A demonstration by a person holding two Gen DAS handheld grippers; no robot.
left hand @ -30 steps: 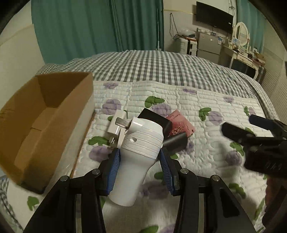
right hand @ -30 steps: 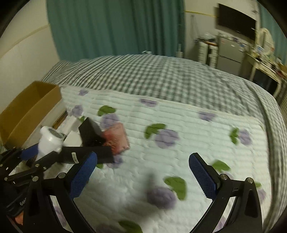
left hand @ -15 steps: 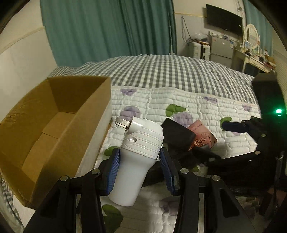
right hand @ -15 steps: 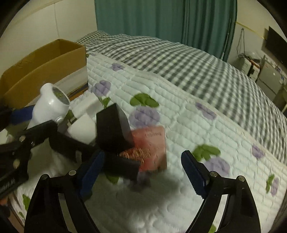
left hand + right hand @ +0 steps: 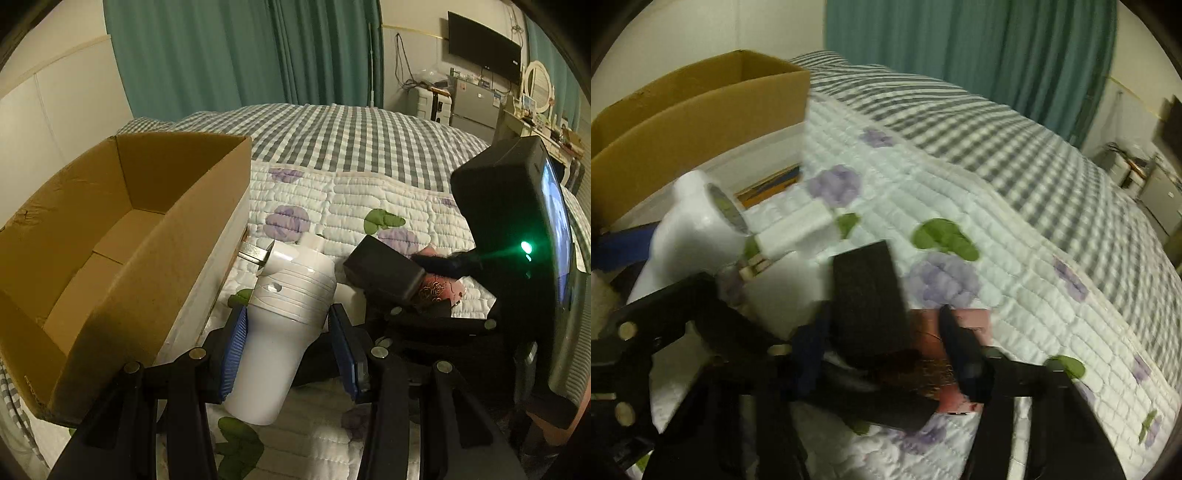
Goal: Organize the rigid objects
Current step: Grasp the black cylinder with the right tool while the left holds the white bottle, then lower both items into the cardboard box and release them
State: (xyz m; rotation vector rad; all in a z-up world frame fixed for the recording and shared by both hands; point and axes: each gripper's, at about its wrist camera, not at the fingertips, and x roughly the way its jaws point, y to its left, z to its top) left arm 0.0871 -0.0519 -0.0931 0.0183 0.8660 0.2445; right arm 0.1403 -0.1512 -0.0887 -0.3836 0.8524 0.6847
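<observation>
Since a second ago the right hand-held gripper (image 5: 886,354) has swung in low over the bed's quilt (image 5: 1015,258), its jaws now spread around the black box (image 5: 868,295) atop the pink packet (image 5: 964,325). Beside it, the left hand-held gripper (image 5: 291,347) stays clamped on the white tumbler (image 5: 284,317), tilted, beside the cardboard box (image 5: 122,221). No legible writing.

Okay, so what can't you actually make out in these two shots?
- Right hand-held gripper: right wrist view is motion-blurred, so whether it grips the black box is unclear.
- Pink card: mostly hidden under the black box and the right gripper in the left wrist view; print unreadable.
- Cardboard box: near floor hidden by its own wall.
- White tumbler: base unseen.
</observation>
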